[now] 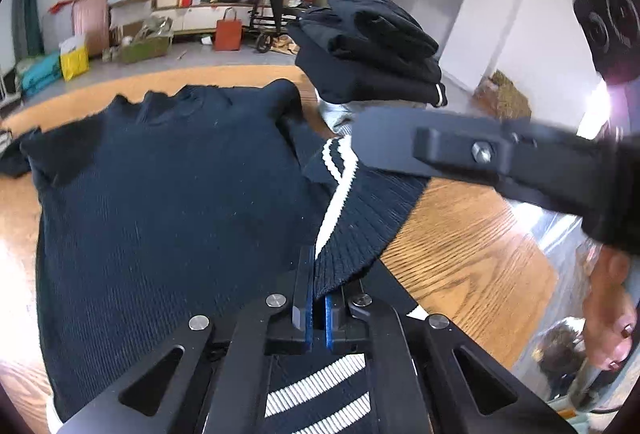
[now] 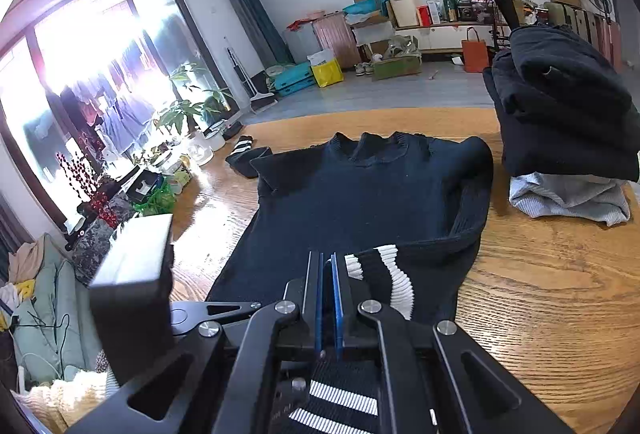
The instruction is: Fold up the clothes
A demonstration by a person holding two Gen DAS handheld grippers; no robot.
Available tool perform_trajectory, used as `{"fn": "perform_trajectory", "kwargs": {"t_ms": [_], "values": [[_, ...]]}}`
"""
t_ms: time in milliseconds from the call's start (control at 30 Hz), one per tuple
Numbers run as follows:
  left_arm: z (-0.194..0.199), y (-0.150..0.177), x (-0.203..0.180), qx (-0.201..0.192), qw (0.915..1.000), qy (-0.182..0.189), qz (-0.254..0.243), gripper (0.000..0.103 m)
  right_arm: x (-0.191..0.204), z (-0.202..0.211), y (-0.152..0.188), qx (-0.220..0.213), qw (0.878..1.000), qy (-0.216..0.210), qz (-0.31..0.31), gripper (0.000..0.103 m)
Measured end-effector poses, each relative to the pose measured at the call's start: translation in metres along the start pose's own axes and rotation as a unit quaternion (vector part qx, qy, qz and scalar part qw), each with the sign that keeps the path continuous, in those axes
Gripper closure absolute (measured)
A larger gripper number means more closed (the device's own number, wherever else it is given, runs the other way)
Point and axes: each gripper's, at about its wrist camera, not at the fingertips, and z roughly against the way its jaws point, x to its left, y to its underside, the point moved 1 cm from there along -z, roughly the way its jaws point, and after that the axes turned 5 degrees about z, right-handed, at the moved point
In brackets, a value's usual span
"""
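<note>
A dark navy knit sweater point(image 2: 352, 201) with white stripes lies flat on the round wooden table point(image 2: 540, 294), neck away from me. Its right sleeve is folded in over the body, striped cuff point(image 2: 384, 274) near me. My right gripper point(image 2: 328, 274) is shut on the knit at that cuff. In the left wrist view my left gripper point(image 1: 318, 290) is shut on a ribbed, striped edge of the sweater point(image 1: 160, 193), lifted a little off the table. The right gripper's fingers point(image 1: 400, 137) cross the upper right of that view, over the cuff.
A stack of folded dark clothes point(image 2: 560, 113) sits on a grey garment point(image 2: 568, 197) at the table's far right. The sweater's other cuff point(image 2: 244, 149) lies at the far left. A hand point(image 1: 608, 314) shows at right. Plants and boxes stand beyond the table.
</note>
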Motion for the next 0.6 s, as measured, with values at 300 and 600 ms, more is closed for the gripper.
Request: {"fn": "perform_trajectory", "kwargs": {"t_ms": [300,600], "values": [[0.021,-0.001,0.047,0.002,0.9967,0.015,0.080,0.099,-0.008,-0.004,0.001,0.012,1.000,0.007,-0.020,0.061],[0.021,0.012,0.079,0.007,0.9919,0.026,0.124,0.099,-0.089,-0.037,-0.023,0.047,0.988,0.080,-0.121,0.055]]}}
